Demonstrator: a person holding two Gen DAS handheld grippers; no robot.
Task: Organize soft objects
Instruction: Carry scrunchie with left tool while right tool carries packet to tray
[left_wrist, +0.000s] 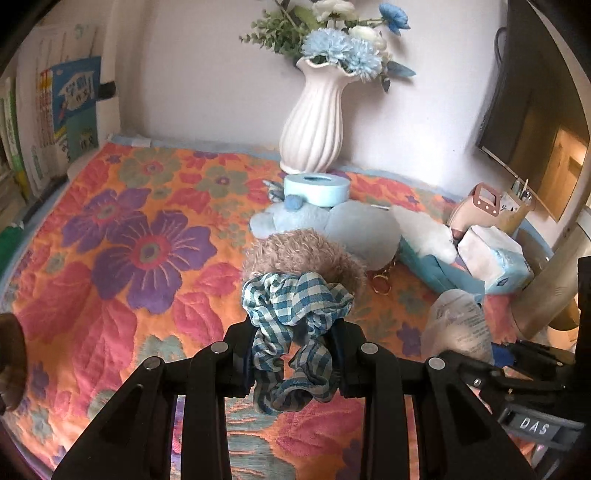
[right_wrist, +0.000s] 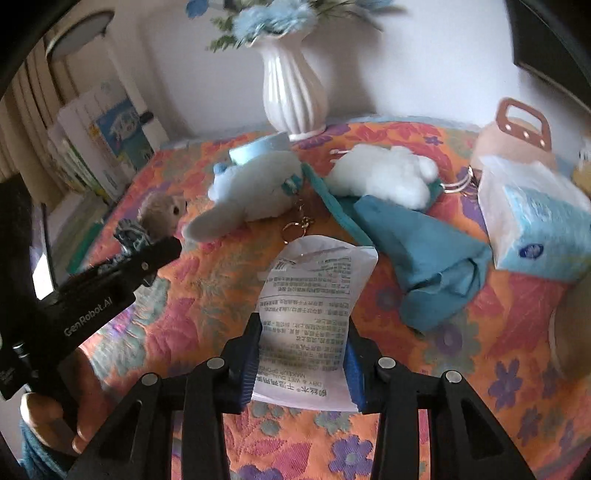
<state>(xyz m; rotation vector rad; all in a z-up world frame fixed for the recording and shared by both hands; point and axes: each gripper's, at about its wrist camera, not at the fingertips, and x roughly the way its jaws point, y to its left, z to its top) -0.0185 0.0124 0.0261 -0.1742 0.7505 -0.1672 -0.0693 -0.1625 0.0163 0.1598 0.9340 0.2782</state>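
Your two tools each grip a soft item above the flowered bench.

Low in the left wrist view, your left tool (left_wrist: 295, 354) clamps a blue checked scrunchie (left_wrist: 295, 314), just before a tan plush (left_wrist: 306, 251). Low centre in the right wrist view, your right tool (right_wrist: 301, 363) pinches a white sponge packet (right_wrist: 314, 306), left of a teal cloth (right_wrist: 424, 258).

Blue-white gingham scrunchie (left_wrist: 295, 306); white printed packet (right_wrist: 314, 306); orange floral cloth (left_wrist: 110, 229); teal pouch (right_wrist: 424, 258).
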